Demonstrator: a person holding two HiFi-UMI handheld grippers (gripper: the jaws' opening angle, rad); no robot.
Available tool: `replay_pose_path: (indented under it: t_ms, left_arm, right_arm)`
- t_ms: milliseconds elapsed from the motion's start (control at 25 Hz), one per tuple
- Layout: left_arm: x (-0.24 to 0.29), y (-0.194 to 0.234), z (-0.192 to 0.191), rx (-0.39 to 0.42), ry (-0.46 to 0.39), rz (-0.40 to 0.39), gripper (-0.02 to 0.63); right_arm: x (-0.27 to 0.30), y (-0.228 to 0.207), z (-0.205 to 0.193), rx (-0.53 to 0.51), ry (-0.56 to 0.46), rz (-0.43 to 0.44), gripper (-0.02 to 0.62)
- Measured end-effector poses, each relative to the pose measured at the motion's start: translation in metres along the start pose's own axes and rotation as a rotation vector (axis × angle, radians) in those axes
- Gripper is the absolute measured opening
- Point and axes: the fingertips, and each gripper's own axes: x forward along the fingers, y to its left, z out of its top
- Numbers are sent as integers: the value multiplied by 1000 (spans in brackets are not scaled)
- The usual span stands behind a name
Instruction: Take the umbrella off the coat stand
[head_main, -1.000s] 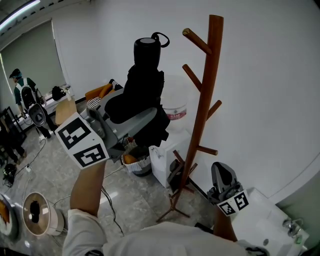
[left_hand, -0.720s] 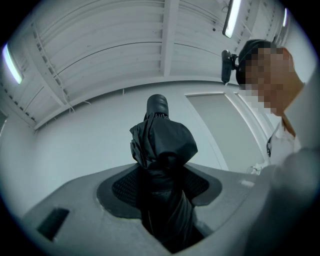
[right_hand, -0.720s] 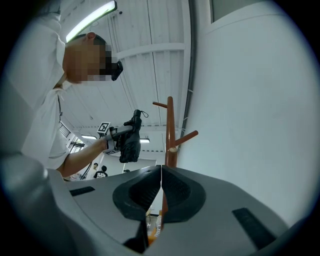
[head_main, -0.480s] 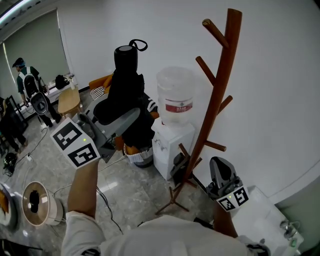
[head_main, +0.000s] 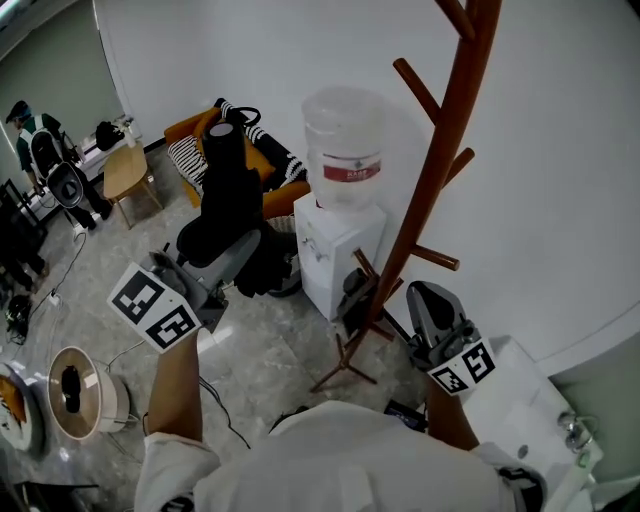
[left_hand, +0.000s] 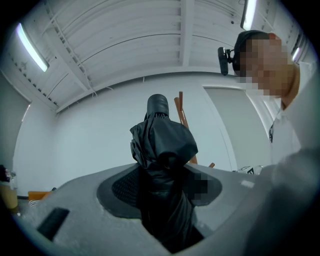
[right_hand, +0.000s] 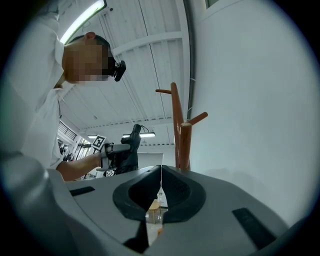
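A folded black umbrella (head_main: 226, 196) stands upright with its cap and strap loop on top, clear of the brown wooden coat stand (head_main: 440, 170) and to its left. My left gripper (head_main: 236, 256) is shut on its lower bundle. In the left gripper view the umbrella's fabric (left_hand: 163, 145) fills the gap between the jaws of the left gripper (left_hand: 163, 186), and the coat stand (left_hand: 181, 107) shows behind it. My right gripper (head_main: 426, 306) hangs near the stand's base. In the right gripper view the right gripper (right_hand: 161, 187) has its jaws closed together on nothing, facing the coat stand (right_hand: 179, 135) and the distant umbrella (right_hand: 131, 150).
A white water dispenser (head_main: 340, 250) with a bottle stands just left of the stand. An orange seat with a striped cushion (head_main: 192, 152), a small wooden table (head_main: 125, 172) and a person (head_main: 40, 150) are at the back left. A round appliance (head_main: 75, 395) sits on the floor.
My left gripper has carried the umbrella down and to the left, away from the coat stand's pegs. The right gripper has drifted slightly and stays shut.
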Motion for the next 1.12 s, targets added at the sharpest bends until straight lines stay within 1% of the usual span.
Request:
replay_pose_path:
  t_ms: [200, 400, 480, 560, 680, 880, 1120]
  left_arm:
    - [-7, -5, -39, -65, -4, 24, 245]
    - [-12, -10, -77, -62, -15, 76, 245]
    - [-14, -14, -96, -73, -12, 83, 245]
    - [-18, -19, -113, -103, -10, 91, 245]
    - [-24, -25, -134, -132, -26, 103, 245]
    - [-36, -38, -171, -167, -46, 107, 245]
    - [-54, -58, -208, -155, -9, 134, 245]
  right_arm:
    - [-1, 0, -21, 29, 44, 6, 15]
    - [-10, -8, -49, 68, 104, -24, 15]
    - [-15, -10, -60, 76, 129, -34, 15]
    - [-21, -9, -73, 82, 162, -41, 15]
    - [-29, -11, -93, 104, 209, -54, 15]
    - [-36, -9, -119, 151, 255, -74, 15]
    - [-45, 4, -139, 161, 311, -77, 15]
